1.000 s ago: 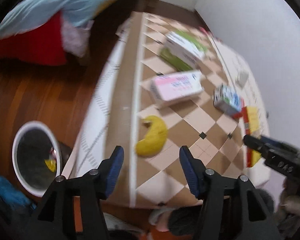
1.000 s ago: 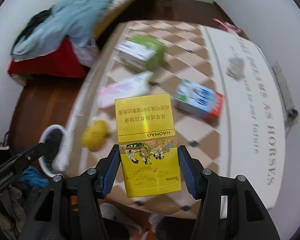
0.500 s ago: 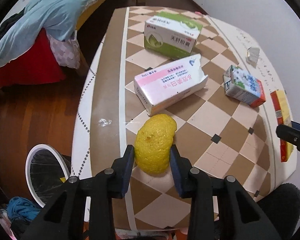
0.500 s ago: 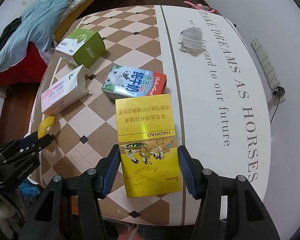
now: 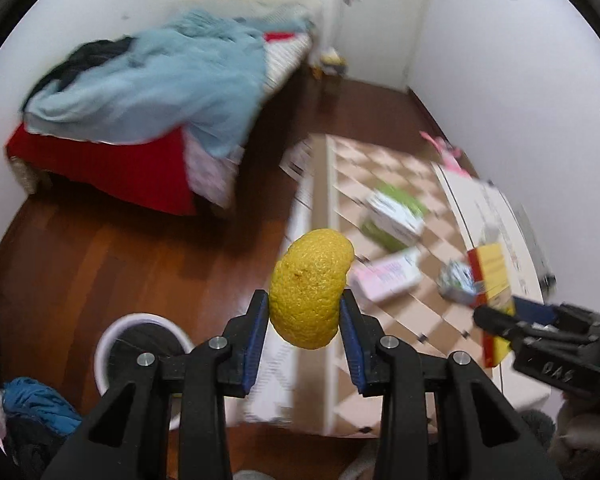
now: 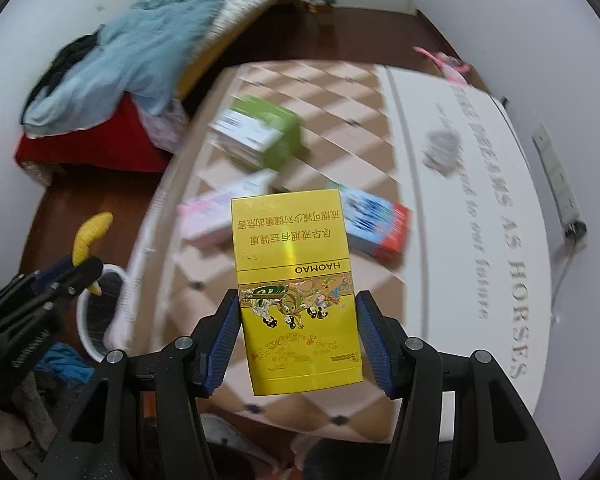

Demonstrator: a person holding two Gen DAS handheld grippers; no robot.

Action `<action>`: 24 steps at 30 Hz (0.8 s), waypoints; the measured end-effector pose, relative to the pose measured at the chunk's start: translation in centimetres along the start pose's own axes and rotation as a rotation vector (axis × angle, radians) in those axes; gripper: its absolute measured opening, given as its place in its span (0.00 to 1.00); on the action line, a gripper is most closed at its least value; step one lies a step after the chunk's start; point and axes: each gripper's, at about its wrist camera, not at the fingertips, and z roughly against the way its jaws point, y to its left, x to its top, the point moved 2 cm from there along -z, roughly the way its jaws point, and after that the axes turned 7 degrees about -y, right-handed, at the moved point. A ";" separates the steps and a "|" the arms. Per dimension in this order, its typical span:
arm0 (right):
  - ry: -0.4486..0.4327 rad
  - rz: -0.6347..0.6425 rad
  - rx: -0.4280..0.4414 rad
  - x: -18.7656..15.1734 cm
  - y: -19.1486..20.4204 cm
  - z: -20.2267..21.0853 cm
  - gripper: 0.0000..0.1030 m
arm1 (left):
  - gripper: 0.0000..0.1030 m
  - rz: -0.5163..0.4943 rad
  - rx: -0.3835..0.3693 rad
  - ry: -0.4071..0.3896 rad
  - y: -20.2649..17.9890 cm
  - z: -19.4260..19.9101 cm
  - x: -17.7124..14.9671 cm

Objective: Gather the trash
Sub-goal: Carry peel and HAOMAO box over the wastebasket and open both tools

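My left gripper (image 5: 303, 336) is shut on a yellow citrus peel (image 5: 310, 286) and holds it in the air over the table's left edge, above and right of the white bin (image 5: 140, 344) on the floor. My right gripper (image 6: 296, 336) is shut on a flat yellow box (image 6: 294, 280) held above the checkered table (image 6: 340, 92). In the right wrist view the left gripper (image 6: 82, 268) with the peel (image 6: 90, 236) is at the left, over the bin (image 6: 100, 312).
A green box (image 6: 260, 132), a pink box (image 6: 216, 212) and a blue and red carton (image 6: 376, 224) lie on the table. A crumpled grey scrap (image 6: 442, 150) lies on its white part. A bed with blue bedding (image 5: 160, 80) stands to the left.
My left gripper has lifted the peel off the table and swung left toward the bin. My right gripper has kept the yellow box and pulled back and turned left.
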 end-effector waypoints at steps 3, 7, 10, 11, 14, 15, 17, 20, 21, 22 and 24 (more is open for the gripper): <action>-0.034 0.043 0.068 1.1 4.5 0.9 0.58 | 0.31 0.049 0.053 -0.036 4.5 2.5 0.6; -0.042 0.108 0.172 1.7 11.4 0.6 0.58 | 0.31 0.132 0.121 -0.021 11.2 3.6 -0.3; -0.010 0.166 0.251 1.1 17.3 -1.0 0.58 | 0.31 0.231 0.153 0.048 17.1 2.4 -2.5; 0.015 0.193 0.276 0.6 19.9 -2.1 0.58 | 0.31 0.261 0.153 0.070 18.4 1.9 -3.2; 0.079 0.239 0.314 -0.9 24.7 -5.2 0.58 | 0.32 0.363 0.149 0.157 23.2 -0.4 -5.4; 0.112 0.255 0.324 -1.5 26.4 -6.7 0.58 | 0.33 0.397 0.129 0.182 24.3 -1.1 -6.1; 0.163 0.275 0.329 -2.6 29.2 -9.3 0.58 | 0.34 0.454 0.135 0.215 26.7 -2.3 -7.2; 0.247 0.285 0.333 -4.0 32.3 -13.3 0.58 | 0.71 0.496 0.182 0.248 29.2 -3.2 -8.3; 0.274 0.286 0.337 -4.4 33.3 -14.8 0.58 | 0.87 0.508 0.191 0.239 29.7 -3.0 -8.8; 0.288 0.290 0.331 -4.6 33.9 -15.6 0.58 | 0.89 0.527 0.206 0.230 30.6 -2.7 -9.2; 0.313 0.279 0.330 -5.1 35.2 -17.7 0.58 | 0.90 0.537 0.239 0.233 31.5 -2.1 -10.0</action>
